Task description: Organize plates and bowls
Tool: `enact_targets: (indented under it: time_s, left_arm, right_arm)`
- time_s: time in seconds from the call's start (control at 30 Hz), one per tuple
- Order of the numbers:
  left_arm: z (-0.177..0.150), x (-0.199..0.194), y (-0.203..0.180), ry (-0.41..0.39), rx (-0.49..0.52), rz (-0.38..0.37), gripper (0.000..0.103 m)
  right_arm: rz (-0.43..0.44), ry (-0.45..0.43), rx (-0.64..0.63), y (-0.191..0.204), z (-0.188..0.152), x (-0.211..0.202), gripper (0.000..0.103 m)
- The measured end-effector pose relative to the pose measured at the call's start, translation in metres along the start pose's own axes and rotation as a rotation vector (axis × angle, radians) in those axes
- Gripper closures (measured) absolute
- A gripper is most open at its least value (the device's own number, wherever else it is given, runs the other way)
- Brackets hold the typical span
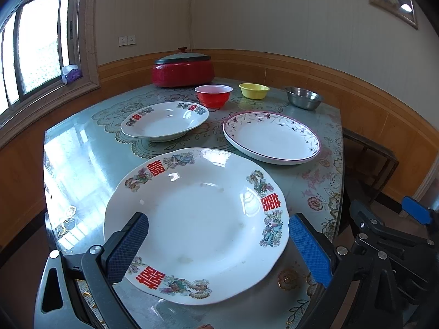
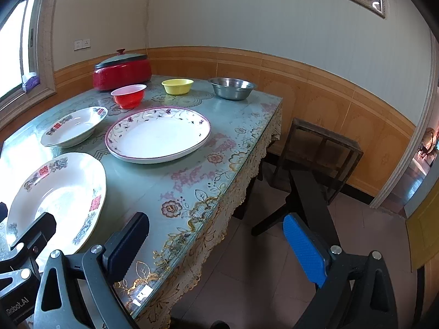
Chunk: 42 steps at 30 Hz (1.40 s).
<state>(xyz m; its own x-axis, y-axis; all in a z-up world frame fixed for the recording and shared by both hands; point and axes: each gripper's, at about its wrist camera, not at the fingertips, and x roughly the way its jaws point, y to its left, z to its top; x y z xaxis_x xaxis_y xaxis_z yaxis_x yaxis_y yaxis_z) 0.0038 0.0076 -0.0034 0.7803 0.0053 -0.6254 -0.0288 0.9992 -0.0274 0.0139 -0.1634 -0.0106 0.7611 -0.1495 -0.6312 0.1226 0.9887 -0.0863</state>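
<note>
White china dominates the near end of the worktop (image 1: 82,148): a big plate (image 1: 197,219) with red characters and dragon prints sits flat just in front of the left gripper (image 1: 218,242). That gripper's jaws stand wide, one pad over the plate's near-left rim and the other just off its right edge, holding nothing. The spread looks chosen to straddle the rim, so I judge this plate to be the first pick.

Behind it lie two more plates, apart from each other: a smaller plate (image 1: 164,120) with the same red print to the left, and a floral plate (image 1: 271,137) with a purple rim to the right. At the far end three bowls stand in a loose row, none touching: a red bowl (image 1: 213,95), a yellow bowl (image 1: 253,90) and a steel bowl (image 1: 304,97). A red pot (image 1: 183,68) with a lid sits behind them near the wall.

The right gripper (image 2: 216,249) hangs past the worktop's corner, mostly over the floor, jaws wide and empty, clear of the dishes. Nothing is stacked yet; like kinds lie spread singly, so nesting plates and bowls is all still to do.
</note>
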Motion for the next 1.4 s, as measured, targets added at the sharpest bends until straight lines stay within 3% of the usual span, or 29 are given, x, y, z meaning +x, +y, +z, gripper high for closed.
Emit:
enact_targets:
  time_s: [0.7,1.4]
  left_arm:
    - [0.0,0.002,0.003,0.016,-0.015,0.021,0.0]
    - [-0.003,0.009,0.011,0.056,-0.055,0.042,0.0]
  right_arm:
    - [0.03,0.002,-0.026,0.006,0.003,0.004,0.003]
    - [0.1,0.077,-0.036,0.007,0.001,0.02,0.003]
